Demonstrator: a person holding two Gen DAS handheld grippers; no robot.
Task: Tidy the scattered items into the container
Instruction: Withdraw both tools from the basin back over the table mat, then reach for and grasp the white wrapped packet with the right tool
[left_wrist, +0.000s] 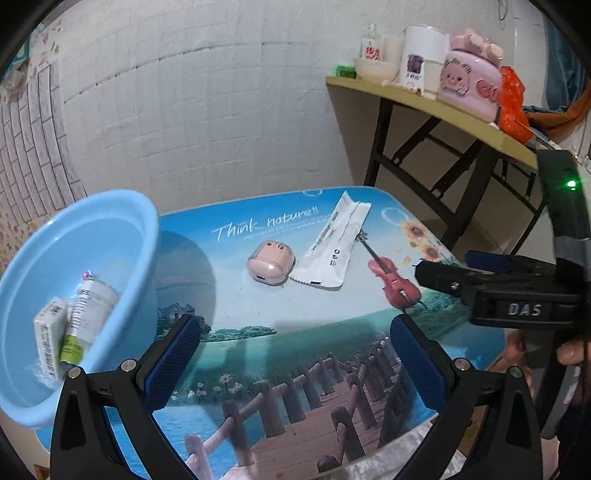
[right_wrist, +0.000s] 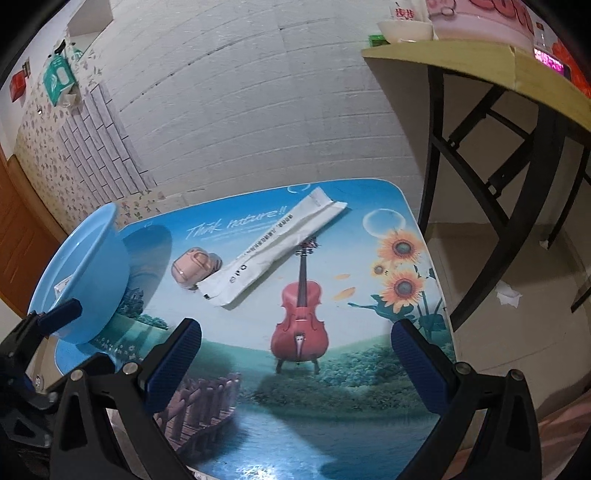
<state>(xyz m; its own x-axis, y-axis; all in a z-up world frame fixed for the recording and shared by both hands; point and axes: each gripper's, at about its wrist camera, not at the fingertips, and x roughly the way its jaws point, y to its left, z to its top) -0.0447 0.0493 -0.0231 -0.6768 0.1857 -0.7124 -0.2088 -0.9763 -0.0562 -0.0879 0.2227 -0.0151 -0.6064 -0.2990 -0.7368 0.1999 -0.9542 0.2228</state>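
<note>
A light blue basin (left_wrist: 122, 221) stands at the left of the printed table; it holds a white tube (left_wrist: 88, 310) and a small box (left_wrist: 50, 332). The basin also shows in the right wrist view (right_wrist: 88, 266). A pink earbud case (left_wrist: 269, 264) and a long white packet (left_wrist: 334, 243) lie side by side on the table, also in the right wrist view: case (right_wrist: 194, 267), packet (right_wrist: 273, 247). My left gripper (left_wrist: 295, 354) is open and empty, above the table's near part. My right gripper (right_wrist: 295, 358) is open and empty, over the violin print; it shows at the right in the left wrist view (left_wrist: 517, 291).
The low table (left_wrist: 295, 325) carries a landscape and violin print. A folding table (left_wrist: 443, 107) stands behind at the right with a mug, bowl, bottle and pink container. A tiled wall runs behind. The floor (right_wrist: 498, 314) lies to the right.
</note>
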